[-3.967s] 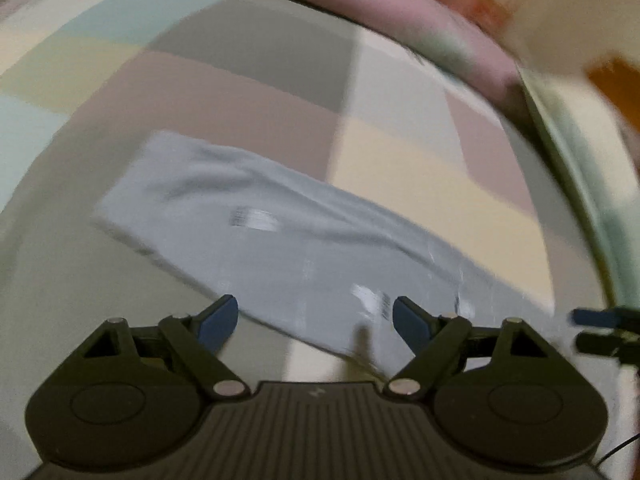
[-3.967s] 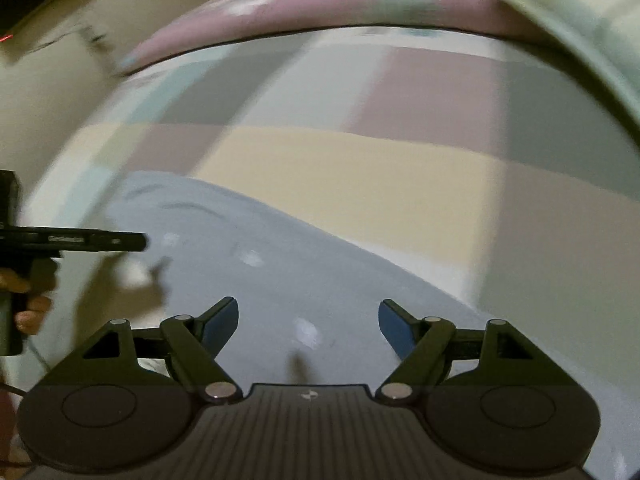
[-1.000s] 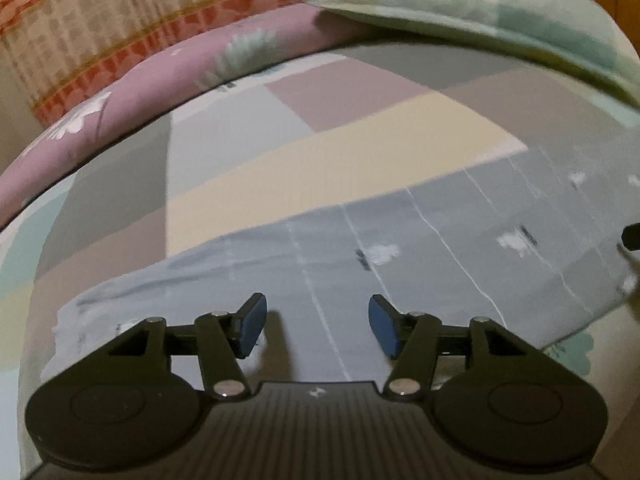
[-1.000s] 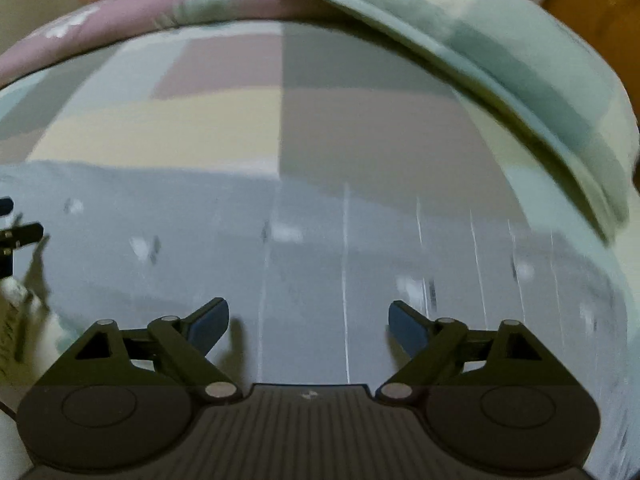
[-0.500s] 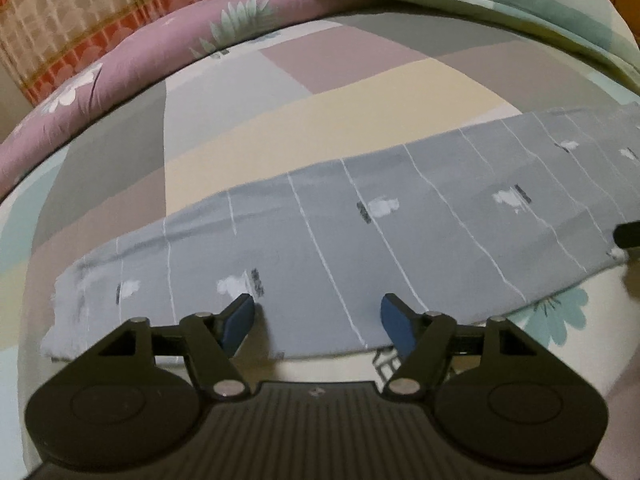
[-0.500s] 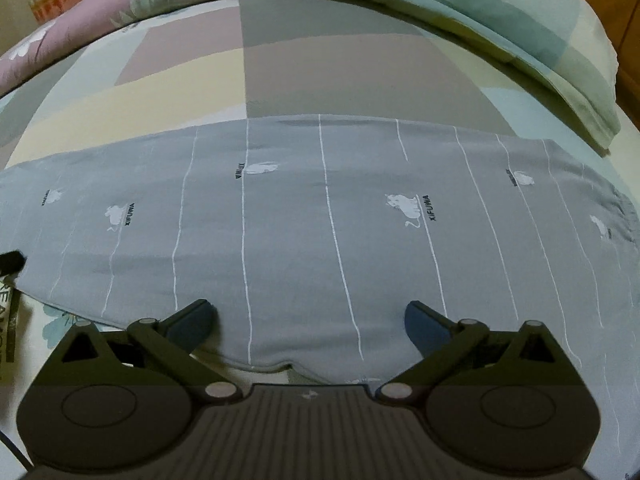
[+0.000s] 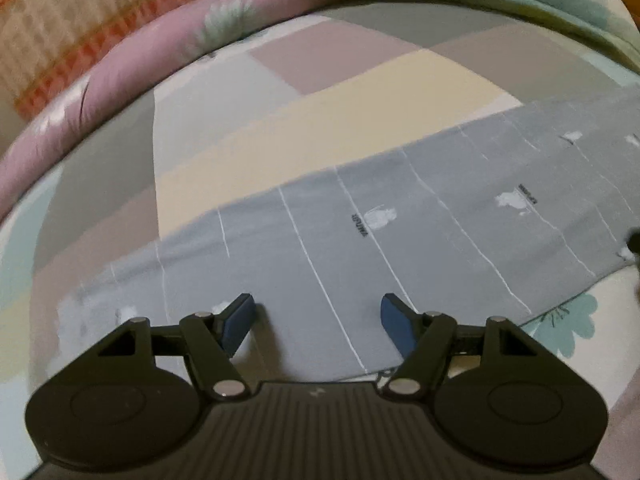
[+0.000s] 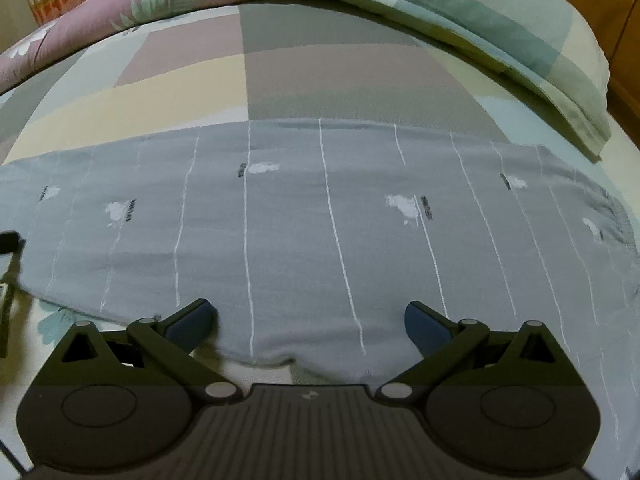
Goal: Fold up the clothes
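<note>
Presently, the grey garment (image 8: 320,240) lies flat as a long band across the patchwork bed (image 8: 180,96), its near hem by the bed's front edge. Left gripper (image 7: 316,320) and right gripper (image 8: 308,322) both hover over that hem, jaws spread and empty. Probable fault: pinching only the top layer, or catching the sheet beneath, would skew the fold.

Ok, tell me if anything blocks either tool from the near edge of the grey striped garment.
Nothing visible does. The left tool and right tool are both open just above the grey garment, its near hem between their fingers, lying flat on the patchwork bedspread.
</note>
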